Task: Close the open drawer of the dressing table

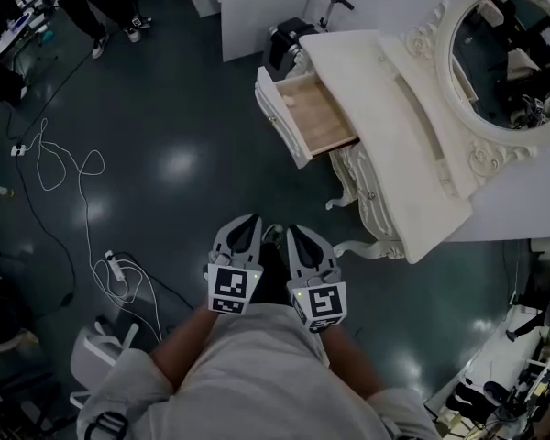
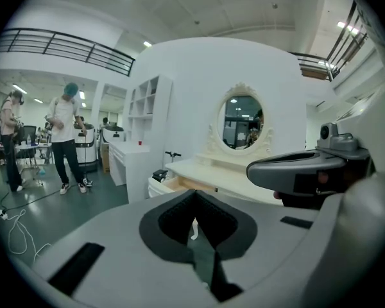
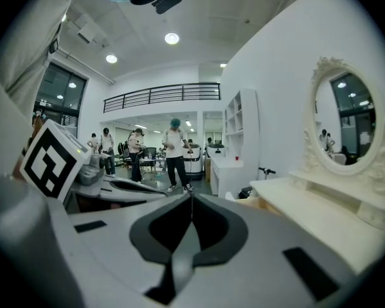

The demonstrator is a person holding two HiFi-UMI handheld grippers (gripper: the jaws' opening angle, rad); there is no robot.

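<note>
Both closed and empty, left hand-held gripper (image 1: 249, 222) and right hand-held gripper (image 1: 294, 233) face the cream dressing table's (image 1: 390, 131) rectangular wooden drawer (image 1: 319, 115).

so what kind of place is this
Likely a big lab or studio, not a home: a dressing table against a bare partition, cables across the floor, people standing around beyond.

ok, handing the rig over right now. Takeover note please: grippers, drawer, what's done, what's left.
Left gripper: jaws shut, empty, held close to the body.
Right gripper: jaws shut, empty, beside the left one.
Drawer: pulled out of the dressing table, nothing seen inside; open floor lies between it and both grippers.
Done: nothing, drawer not yet touched.
Left: step up, set a gripper against the drawer front, push it flush.
</note>
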